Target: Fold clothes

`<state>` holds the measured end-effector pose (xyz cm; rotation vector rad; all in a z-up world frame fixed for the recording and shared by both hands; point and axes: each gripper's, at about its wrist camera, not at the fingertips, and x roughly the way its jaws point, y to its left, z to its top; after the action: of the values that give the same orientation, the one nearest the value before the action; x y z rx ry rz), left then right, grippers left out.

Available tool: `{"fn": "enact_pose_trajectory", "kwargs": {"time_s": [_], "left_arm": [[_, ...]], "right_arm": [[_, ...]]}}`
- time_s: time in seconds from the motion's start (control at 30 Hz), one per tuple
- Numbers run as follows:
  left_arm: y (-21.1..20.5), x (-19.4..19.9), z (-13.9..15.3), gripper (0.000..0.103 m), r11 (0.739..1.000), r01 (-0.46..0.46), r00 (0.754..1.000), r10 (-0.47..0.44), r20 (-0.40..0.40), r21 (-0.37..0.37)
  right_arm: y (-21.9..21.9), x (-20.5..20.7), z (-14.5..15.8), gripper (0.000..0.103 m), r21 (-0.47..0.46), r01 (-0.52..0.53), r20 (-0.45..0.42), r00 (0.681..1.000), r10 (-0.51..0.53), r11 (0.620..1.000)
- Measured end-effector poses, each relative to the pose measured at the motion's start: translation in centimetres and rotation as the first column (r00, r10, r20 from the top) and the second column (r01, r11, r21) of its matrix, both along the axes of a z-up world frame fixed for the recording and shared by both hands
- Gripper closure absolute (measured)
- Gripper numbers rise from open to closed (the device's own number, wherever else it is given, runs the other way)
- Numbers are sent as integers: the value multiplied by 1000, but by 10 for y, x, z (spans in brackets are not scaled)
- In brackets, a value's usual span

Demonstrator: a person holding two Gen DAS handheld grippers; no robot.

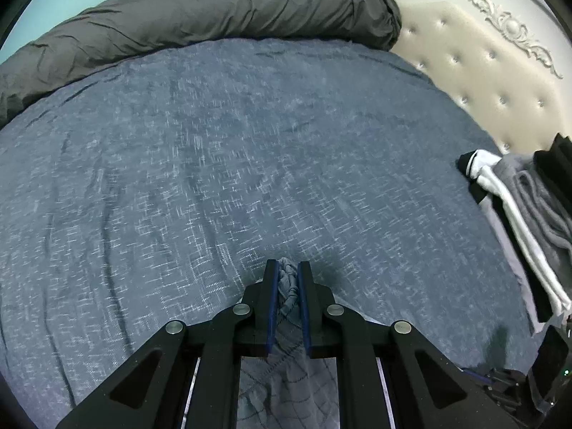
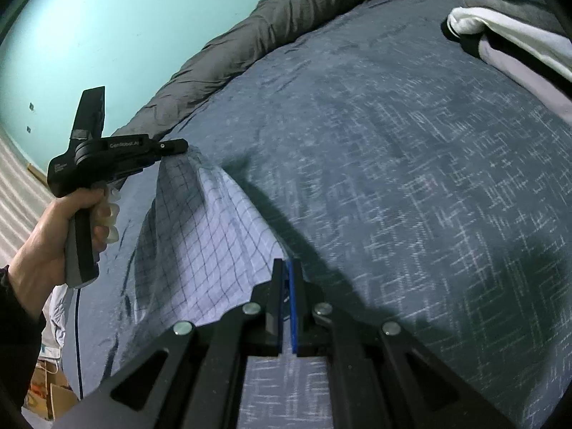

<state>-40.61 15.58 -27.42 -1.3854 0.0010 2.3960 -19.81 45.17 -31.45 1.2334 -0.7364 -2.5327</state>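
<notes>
A pale blue checked garment [image 2: 200, 228] hangs stretched above the blue bedspread [image 2: 411, 164], held between both grippers. My left gripper [image 1: 287, 268] is shut on a bunched fold of the checked garment [image 1: 287, 282], which drapes down beneath it. In the right wrist view the left gripper [image 2: 178, 147], held in a person's hand [image 2: 53, 221], pinches the cloth's far corner. My right gripper [image 2: 287, 268] is shut on the near edge of the same garment, whose cloth runs off to the left of its fingers.
A rolled dark grey duvet [image 1: 214, 18] lies along the far side of the bed. A pile of folded clothes [image 1: 518, 214], black, white and grey, sits at the right near the tufted cream headboard [image 1: 482, 71]. Teal wall [image 2: 125, 28] behind. Boxes [image 2: 46, 389] stand on the floor at lower left.
</notes>
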Motion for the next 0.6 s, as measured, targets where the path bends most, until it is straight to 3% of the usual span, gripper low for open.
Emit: {"fn": "enact_pose_trajectory", "kwargs": {"time_s": [0.2, 0.27, 0.37, 0.6], "left_arm": [[-19, -5, -16, 78, 998, -55, 997, 55, 46, -18], [-35, 1, -9, 57, 998, -69, 997, 69, 31, -1], [-61, 12, 0, 53, 996, -88, 996, 87, 28, 33], [-95, 55, -17, 51, 995, -74, 995, 70, 70, 62]], "right_arm": [[-4, -7, -12, 101, 3, -11, 30, 999, 11, 1000], [-2, -7, -12, 101, -2, -7, 30, 1000, 7, 1000], [1, -5, -13, 101, -14, 0, 32, 999, 1, 1000], [3, -2, -13, 101, -21, 5, 33, 999, -4, 1000]]}}
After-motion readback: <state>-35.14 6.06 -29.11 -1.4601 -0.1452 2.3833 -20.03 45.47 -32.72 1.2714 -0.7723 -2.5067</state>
